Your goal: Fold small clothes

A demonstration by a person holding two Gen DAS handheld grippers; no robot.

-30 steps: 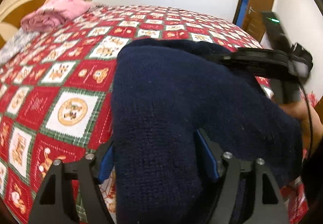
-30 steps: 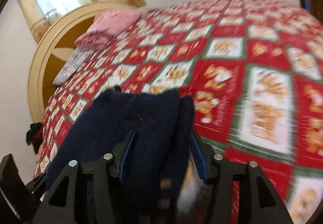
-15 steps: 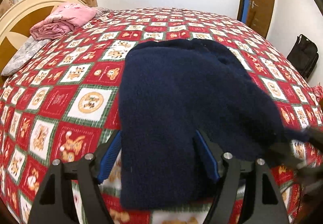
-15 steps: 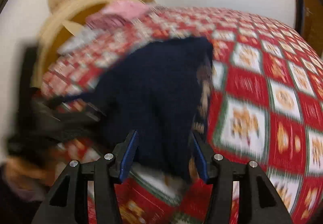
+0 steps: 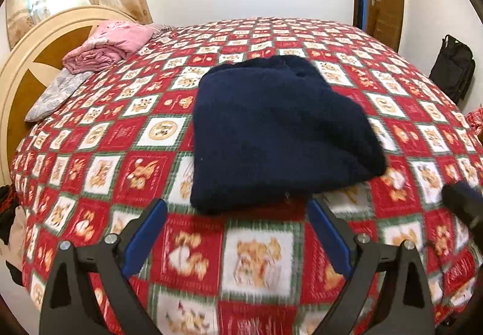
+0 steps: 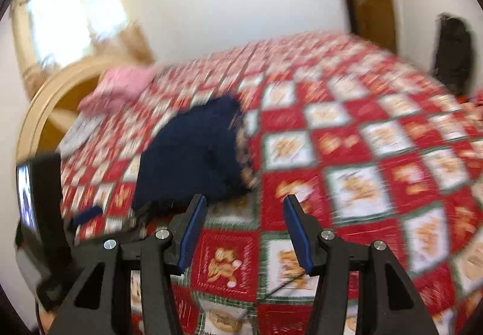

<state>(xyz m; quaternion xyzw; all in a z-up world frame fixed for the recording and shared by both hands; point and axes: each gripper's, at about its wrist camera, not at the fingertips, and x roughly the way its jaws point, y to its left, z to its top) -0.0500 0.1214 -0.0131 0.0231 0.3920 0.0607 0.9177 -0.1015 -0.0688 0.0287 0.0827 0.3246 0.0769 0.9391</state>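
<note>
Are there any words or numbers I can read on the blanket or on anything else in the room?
None can be read.
Red, white and green patchwork bedspread: teddy-bear pictures and round emblems; any lettering is too small and blurred.
Folded navy knitted sweater: no label showing.
Folded pink blanket: a faint print, unreadable.
Small lit screen at the right view's left edge: too blurred.

No readable text, label, brand, number or sign is showing in either view. The red, white and green patchwork bedspread [image 5: 157,166] is carrying only printed bear pictures and round emblems, whose marks are too small and blurred to read. The small lit screen [image 6: 25,199] at the left edge of the right wrist view is glowing, but its contents are blurring beyond reading.
</note>
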